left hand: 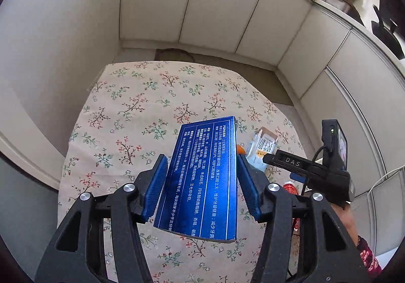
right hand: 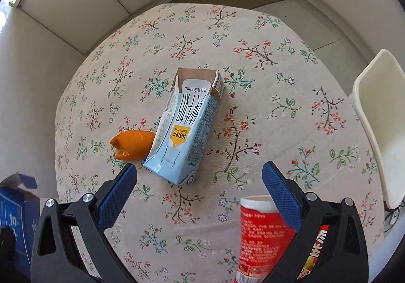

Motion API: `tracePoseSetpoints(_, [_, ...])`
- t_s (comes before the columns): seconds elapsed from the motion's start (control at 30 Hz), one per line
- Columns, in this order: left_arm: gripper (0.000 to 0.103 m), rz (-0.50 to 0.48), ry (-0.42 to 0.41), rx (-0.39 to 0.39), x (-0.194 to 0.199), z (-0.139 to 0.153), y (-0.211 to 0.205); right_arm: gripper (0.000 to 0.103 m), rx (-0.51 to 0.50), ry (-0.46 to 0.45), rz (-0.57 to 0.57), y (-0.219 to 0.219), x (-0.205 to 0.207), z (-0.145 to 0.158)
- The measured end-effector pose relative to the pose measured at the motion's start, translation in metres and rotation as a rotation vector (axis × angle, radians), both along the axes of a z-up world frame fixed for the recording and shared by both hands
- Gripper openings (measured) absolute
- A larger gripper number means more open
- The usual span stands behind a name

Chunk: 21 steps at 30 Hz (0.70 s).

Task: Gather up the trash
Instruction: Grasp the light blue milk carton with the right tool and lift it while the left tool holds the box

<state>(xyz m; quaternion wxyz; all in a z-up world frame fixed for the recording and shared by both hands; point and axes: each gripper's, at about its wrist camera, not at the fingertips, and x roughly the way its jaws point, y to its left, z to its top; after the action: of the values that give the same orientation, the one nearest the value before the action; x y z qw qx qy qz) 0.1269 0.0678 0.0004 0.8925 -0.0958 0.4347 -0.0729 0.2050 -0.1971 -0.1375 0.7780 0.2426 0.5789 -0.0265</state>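
Left tool (left hand: 201, 179) grips blue box (left hand: 202, 181) — right tool (right hand: 200, 191) gapes wide, empty, above milk carton (right hand: 187, 128).

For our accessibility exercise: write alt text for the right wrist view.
An open hand-held gripper hovers over a flattened pale blue milk carton on a floral tablecloth, with orange peel touching its left side and a red paper cup nearer the camera.

left gripper (left hand: 202, 181): black frame | blue ribbed pads | silver screws
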Motion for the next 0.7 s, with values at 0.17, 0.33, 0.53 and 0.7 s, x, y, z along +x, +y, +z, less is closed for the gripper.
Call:
tracePoseSetpoints(0.17, [0.053,0.03,-0.003,-0.014,-0.001,0.003,0.01,0.096,-0.01,0.023,-0.011,0.014,0.017,-0.014])
tracePoseSetpoints(0.33, [0.053,0.045,-0.004,-0.018,-0.002,0.003,0.015,0.093,-0.093,0.039,0.035,0.037,0.025,-0.026])
tracePoseSetpoints(0.53, [0.053,0.072,-0.016,-0.023,-0.002,0.006,0.021,0.062,-0.049,-0.014,0.051,0.033,0.017,-0.02])
tracePoseSetpoints(0.7, [0.053,0.112,-0.058,-0.018,-0.002,0.01,0.021,0.061,-0.066,-0.118,0.104,0.031,-0.003,0.016])
